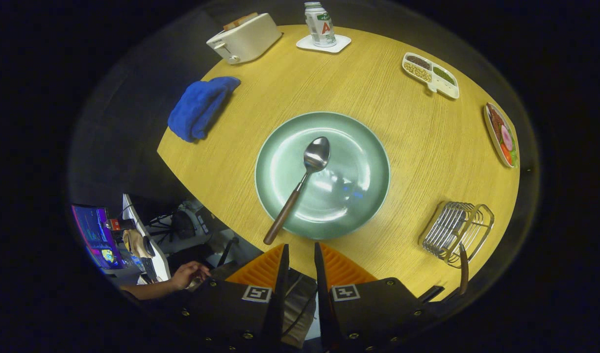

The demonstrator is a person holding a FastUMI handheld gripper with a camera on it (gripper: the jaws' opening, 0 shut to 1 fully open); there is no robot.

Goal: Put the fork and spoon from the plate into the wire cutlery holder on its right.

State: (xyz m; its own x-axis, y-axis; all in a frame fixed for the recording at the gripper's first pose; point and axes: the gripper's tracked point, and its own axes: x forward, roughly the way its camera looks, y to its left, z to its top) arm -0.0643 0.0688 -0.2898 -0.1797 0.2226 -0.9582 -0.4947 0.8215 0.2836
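Observation:
A spoon point(300, 189) with a brown handle lies across the pale green plate point(363, 147); its bowl is near the plate's middle and its handle sticks out over the near rim. To the plate's right stands the wire cutlery holder point(454, 226), with a brown-handled piece, probably the fork point(463, 262), leaning out of its near side. My gripper point(300, 245) hovers high above the table's near edge, just short of the plate. Its fingers stand almost together with a narrow slit and nothing between them. The spoon's handle end is just ahead and left of the fingertips.
On the round wooden table point(261, 142) are a blue cloth point(199, 105), a white toaster point(243, 37), a can on a coaster point(320, 24), a divided snack tray point(431, 73) and a dish of food point(502, 135). A person's hand point(187, 274) and a screen point(95, 235) are below left.

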